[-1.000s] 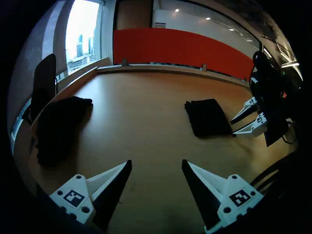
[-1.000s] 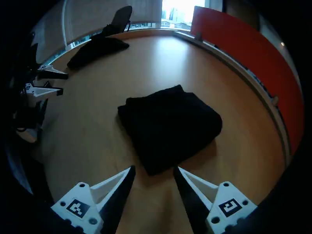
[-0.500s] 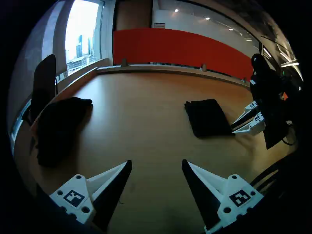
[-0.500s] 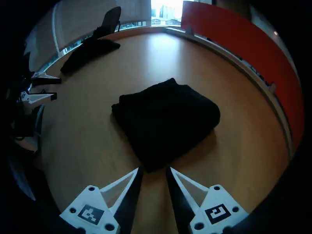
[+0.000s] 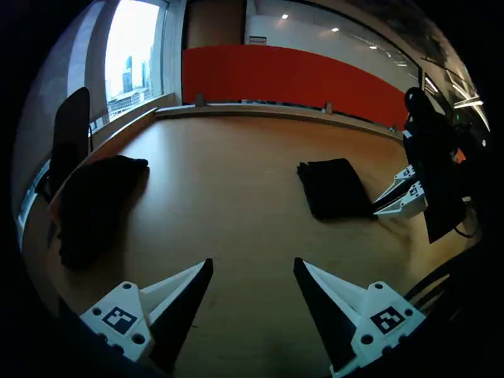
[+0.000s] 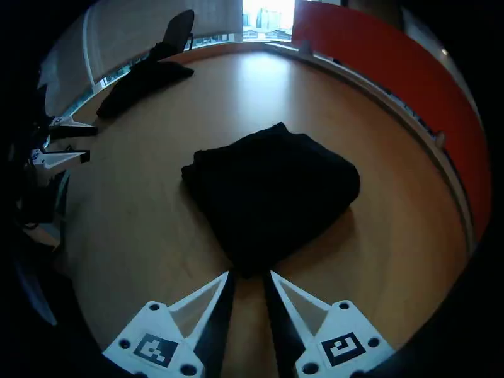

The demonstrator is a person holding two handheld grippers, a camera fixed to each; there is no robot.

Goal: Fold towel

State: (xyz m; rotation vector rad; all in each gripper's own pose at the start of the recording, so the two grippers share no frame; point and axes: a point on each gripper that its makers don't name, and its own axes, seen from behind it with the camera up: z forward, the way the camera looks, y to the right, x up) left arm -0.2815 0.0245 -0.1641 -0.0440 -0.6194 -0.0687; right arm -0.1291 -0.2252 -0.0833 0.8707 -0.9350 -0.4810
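Black towel (image 6: 271,189) corner lies between right gripper (image 6: 249,280) jaws, narrowly parted, possibly touching.

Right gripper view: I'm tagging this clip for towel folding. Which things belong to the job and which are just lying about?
Job in hand: black towel; right gripper, tips at the towel's near corner; left gripper, open, apart from the towel.

Lying about: dark cloth heap near the window; chair behind it; red partition.
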